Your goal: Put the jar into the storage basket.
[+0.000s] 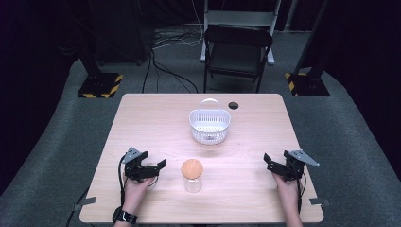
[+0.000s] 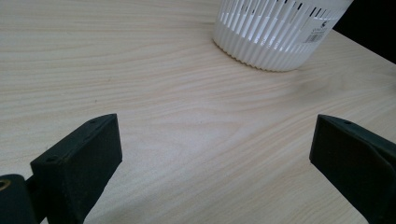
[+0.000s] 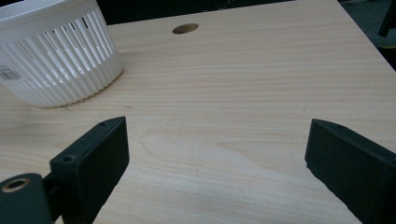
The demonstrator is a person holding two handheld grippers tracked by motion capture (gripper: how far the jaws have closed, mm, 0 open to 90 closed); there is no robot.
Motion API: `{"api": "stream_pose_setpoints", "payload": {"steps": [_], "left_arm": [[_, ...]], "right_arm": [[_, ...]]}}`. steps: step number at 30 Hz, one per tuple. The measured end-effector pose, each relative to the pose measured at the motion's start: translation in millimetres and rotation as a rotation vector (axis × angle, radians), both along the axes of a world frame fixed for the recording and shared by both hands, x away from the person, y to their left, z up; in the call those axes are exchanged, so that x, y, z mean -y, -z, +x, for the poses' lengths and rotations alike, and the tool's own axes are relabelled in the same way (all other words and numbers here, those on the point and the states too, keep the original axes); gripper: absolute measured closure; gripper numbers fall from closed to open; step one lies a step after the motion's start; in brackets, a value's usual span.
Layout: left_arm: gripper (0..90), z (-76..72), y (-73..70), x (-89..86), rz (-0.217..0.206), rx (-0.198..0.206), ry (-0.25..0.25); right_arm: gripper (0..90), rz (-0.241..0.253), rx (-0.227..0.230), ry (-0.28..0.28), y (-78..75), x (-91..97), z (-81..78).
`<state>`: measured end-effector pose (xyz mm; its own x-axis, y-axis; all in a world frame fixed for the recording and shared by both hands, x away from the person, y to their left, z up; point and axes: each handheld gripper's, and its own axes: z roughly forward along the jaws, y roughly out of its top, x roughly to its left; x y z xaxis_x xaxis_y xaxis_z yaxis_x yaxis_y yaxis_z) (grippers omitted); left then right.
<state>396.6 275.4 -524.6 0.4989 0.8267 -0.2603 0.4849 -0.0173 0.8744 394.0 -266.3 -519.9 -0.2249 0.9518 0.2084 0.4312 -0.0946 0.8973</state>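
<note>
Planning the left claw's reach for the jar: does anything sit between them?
Nothing visible does. The left claw is open, beside the jar with its wooden lid, with bare table between them. The white basket stands farther back.

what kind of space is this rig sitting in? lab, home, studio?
Probably a lab or recording studio, not a home: dark curtained surroundings, stand bases with hazard stripes on grey carpet, loose cables behind the table, and a folding chair. Handheld grippers, left and right, suggest data collection.

Probably a recording studio: black drapes [image 1: 28, 56], hazard-striped stand bases [image 1: 100, 85], cables [image 1: 165, 71].
</note>
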Motion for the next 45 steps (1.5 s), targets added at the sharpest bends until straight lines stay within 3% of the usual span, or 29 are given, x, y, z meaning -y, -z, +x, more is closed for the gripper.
{"api": "stream_pose_setpoints", "payload": {"steps": [21,34,38,42,45], "left_arm": [[2.4,-2.6,-2.6,-0.9,-0.032,0.019,0.026],[2.4,-15.4,-38.8,-7.0,-0.086,0.085,0.097],[2.4,-18.6,-49.4,-6.3,-0.093,0.081,0.129],[2.4,-21.7,-59.8,-2.5,-0.131,0.073,0.177],[2.4,-26.2,-69.9,3.3,-0.119,0.089,0.217]], "right_arm": [[5.5,-0.003,-0.004,-0.003,-0.1,-0.3,0.5],[5.5,-0.003,-0.005,-0.005,-0.1,-0.6,0.6],[5.5,-0.003,-0.006,-0.006,0.0,-0.5,0.8],[5.5,-0.001,-0.006,-0.005,0.0,-0.2,0.8],[5.5,-0.001,-0.006,-0.006,0.0,-0.2,0.8]]}}
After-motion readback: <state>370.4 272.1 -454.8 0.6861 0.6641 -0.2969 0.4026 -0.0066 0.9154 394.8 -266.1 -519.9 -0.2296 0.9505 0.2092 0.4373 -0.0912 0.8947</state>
